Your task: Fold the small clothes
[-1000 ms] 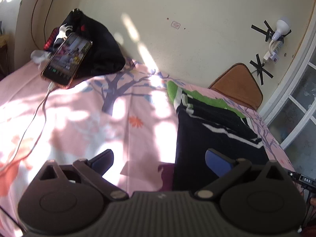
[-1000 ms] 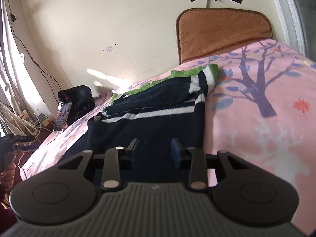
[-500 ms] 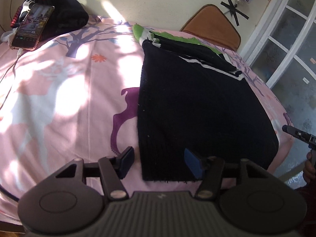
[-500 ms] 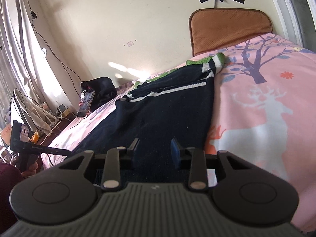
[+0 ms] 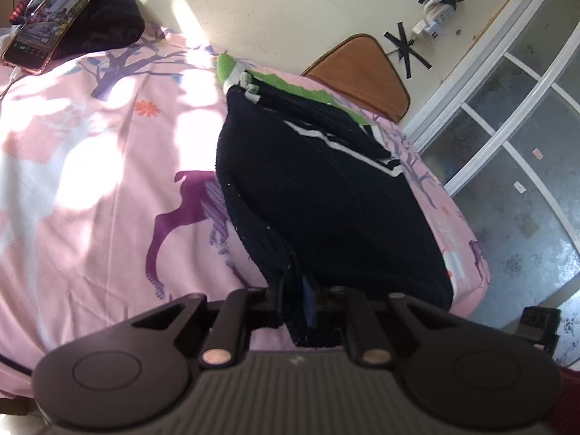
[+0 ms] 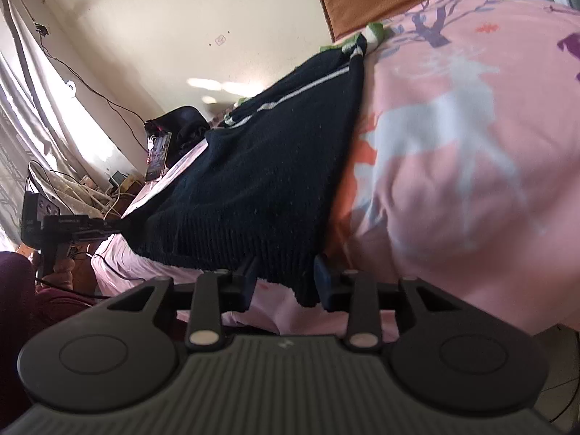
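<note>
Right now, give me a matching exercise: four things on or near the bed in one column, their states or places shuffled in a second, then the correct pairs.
Things:
1. left gripper
2. right gripper
3. phone
4. brown cushion

States or places:
A. propped on a black bundle
B. open, sweater corner between its fingers
C. leaning on the wall
D. shut on the sweater hem

Pairs: 1-D, 2-B, 3-A, 4-C
</note>
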Tool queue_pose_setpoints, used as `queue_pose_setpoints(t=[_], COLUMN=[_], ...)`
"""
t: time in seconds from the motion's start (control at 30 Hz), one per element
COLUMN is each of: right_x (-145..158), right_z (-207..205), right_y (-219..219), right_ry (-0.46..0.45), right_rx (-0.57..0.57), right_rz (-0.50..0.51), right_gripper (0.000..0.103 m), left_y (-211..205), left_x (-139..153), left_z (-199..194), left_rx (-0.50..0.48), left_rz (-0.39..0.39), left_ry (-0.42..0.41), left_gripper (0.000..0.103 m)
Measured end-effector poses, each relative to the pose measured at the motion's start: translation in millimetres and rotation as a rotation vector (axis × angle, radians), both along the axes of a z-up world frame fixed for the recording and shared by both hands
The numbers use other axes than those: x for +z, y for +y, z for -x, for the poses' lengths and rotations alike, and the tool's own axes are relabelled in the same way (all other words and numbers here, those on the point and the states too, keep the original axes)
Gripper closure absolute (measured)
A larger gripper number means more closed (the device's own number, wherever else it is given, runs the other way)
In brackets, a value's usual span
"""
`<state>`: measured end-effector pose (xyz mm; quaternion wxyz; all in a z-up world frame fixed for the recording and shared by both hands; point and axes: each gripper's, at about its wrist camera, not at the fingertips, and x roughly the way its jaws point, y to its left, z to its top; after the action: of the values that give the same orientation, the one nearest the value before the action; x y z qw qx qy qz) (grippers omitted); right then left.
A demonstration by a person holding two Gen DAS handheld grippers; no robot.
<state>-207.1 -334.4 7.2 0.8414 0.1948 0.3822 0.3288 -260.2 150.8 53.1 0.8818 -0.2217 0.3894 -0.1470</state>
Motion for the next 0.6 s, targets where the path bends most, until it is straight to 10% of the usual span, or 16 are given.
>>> queue_pose_setpoints(t=[0.1, 0.17, 0.43, 0.6], right_x=[-13.9, -8.7, 60.8, 88.8], right_z=[-10.9, -11.2, -48.1, -136.6], right_y=[9.3, 15.1, -13.8, 9.2], right_ry=[0.028, 0.010, -0.119, -0.150], right_rx=[0.011, 0.087, 0.087, -0.051], right_rz=[-0.064, -0.113, -0.331, -0.272], right_gripper=[0.065, 0.093, 0.093, 0.093], left_y=[-1.7, -1.4, 26.5, 34.2], left_x=[8.6, 13.8, 34.9, 49.7], left_z=[-4.1, -7.0, -45.2, -121.3], left_rx=[0.001, 0.008, 0.094, 0.150], left_rz=[0.035, 0.050, 0.167, 0.154], left_ry=[-0.017, -0.024, -0.072, -0.091], left_gripper=[0.093, 0.093, 0.094, 0.094])
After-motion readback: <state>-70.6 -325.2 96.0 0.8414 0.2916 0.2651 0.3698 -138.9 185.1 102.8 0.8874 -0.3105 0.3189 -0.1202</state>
